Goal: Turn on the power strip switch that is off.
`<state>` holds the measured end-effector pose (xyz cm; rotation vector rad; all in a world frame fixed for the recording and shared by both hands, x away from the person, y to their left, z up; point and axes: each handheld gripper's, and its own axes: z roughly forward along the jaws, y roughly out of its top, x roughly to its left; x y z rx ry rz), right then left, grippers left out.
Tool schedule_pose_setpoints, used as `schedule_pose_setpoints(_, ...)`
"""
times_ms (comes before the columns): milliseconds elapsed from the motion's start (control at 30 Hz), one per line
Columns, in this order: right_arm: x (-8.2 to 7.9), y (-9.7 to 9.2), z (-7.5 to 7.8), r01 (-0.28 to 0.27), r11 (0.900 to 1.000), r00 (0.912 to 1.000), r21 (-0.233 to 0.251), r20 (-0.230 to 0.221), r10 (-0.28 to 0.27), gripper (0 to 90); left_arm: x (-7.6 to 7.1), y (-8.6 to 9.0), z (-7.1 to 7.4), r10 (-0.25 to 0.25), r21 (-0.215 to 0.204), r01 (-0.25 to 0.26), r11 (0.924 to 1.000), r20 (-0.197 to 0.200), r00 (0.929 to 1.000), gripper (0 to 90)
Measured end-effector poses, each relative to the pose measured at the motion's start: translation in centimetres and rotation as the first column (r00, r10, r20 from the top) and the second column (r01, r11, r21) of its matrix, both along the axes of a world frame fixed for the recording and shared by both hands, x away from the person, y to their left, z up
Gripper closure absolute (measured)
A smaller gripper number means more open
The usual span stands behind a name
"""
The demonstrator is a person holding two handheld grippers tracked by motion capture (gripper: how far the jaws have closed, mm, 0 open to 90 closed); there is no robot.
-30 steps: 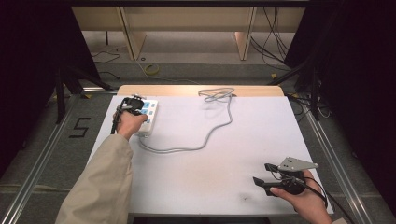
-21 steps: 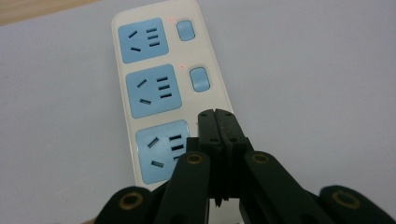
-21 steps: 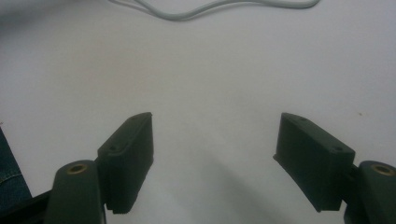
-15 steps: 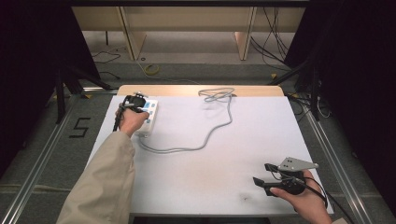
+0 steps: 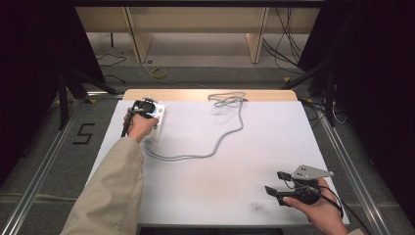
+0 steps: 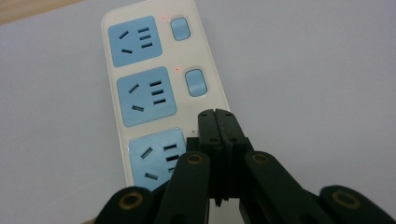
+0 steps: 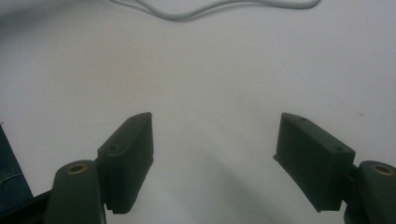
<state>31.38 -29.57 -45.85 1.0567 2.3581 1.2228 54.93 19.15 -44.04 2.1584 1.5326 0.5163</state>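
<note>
High view: my left gripper (image 5: 145,107) sits over the power strip (image 5: 157,122) at the upper left of the frame, near the table's (image 5: 210,196) far left corner. The strip is a glossy cream slab with rounded corners; its grey cord (image 5: 215,144) snakes across the matte white tabletop to a coil at top centre. My right gripper (image 5: 278,183) rests at the lower right, well apart.

Left gripper view: I see the jaws pressed together with nothing between them, tips over the strip's (image 6: 140,93) right edge beside the lowest blue socket (image 6: 159,156), below two rounded blue switches (image 6: 195,82), each with a red light.

Right gripper view: my jaws stand wide apart, unloaded, over bare tabletop (image 7: 210,93); the cord (image 7: 210,7) crosses the top edge.
</note>
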Motion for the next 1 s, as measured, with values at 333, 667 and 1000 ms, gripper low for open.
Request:
schedule_pose_setpoints(333, 0.02, 0.03, -0.04, -0.002, 1.0, 1.0, 0.001, -0.002, 0.002, 28.1, 0.13, -0.04, -0.2, 0.003, 0.001, -0.003, 1.0, -0.013, 0.9999, 90.0)
schedule_pose_setpoints(667, -0.06, 0.09, -0.06, -0.003, 1.0, 1.0, 0.0, -0.007, 0.003, 27.9, 0.2, -0.44, -0.23, 0.009, 0.023, -0.008, 0.9997, -0.021, 0.9997, 90.0)
schedule_pose_setpoints(1000, -0.04, 0.09, -0.02, -0.003, 1.0, 1.0, -0.001, -0.005, 0.003, 27.9, 0.3, 0.28, -0.43, 0.035, 0.025, -0.035, 0.9991, -0.023, 0.9991, 90.0)
